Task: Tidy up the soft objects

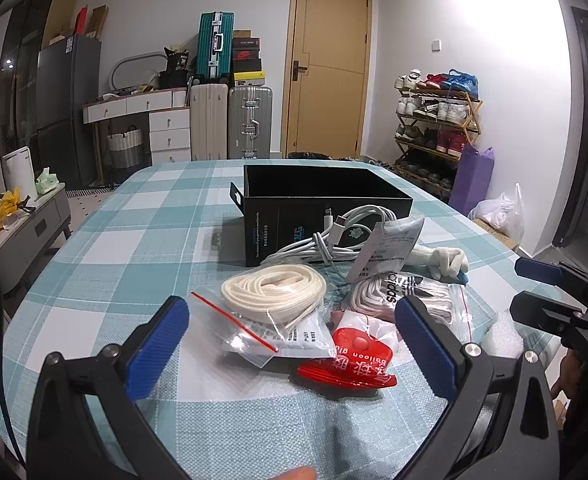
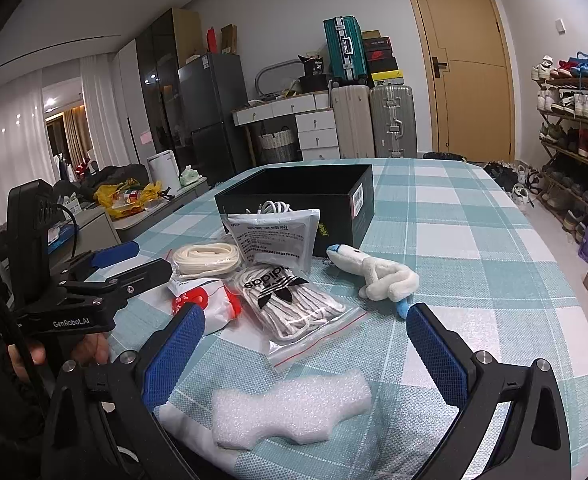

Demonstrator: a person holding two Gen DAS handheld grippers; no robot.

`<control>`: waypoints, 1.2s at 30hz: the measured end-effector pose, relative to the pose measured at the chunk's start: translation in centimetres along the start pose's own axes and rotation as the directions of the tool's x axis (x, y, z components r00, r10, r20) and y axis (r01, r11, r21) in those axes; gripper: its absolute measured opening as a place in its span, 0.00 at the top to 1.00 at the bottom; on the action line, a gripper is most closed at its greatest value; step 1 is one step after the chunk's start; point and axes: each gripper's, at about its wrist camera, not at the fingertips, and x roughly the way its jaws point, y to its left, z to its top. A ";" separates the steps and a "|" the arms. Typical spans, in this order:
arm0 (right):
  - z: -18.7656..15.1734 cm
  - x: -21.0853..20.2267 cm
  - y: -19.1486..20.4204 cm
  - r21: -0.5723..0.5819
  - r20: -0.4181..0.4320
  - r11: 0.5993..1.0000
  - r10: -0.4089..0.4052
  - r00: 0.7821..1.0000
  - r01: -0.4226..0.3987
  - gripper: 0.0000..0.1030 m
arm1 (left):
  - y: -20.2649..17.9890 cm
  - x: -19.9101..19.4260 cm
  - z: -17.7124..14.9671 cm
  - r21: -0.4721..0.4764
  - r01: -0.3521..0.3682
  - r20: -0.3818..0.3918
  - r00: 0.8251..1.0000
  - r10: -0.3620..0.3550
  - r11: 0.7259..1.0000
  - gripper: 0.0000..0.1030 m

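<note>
The white cable [image 2: 272, 206] is mostly hidden behind the paper packet [image 2: 276, 236]. The foam piece [image 1: 504, 334] is partly hidden behind a blue finger.

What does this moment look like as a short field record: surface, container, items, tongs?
surface: table with teal checked cloth
container: black box, open top, looks empty
items: adidas lace bag, cream laces, white cable, plush toy, foam piece, red packet
left tongs: open, holding nothing
right tongs: open, holding nothing
</note>
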 end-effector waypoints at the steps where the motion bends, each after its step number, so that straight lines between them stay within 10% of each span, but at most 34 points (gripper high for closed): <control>1: 0.0 0.0 0.0 0.001 0.001 1.000 0.001 1.000 -0.001 0.01 | 0.0 0.0 0.0 0.002 0.000 0.000 1.000 0.000 1.000 0.00; 36: -0.1 -0.2 0.0 -0.010 0.001 1.000 0.002 1.000 -0.002 0.01 | 0.1 0.1 0.0 0.006 -0.006 0.006 1.000 0.006 1.000 0.00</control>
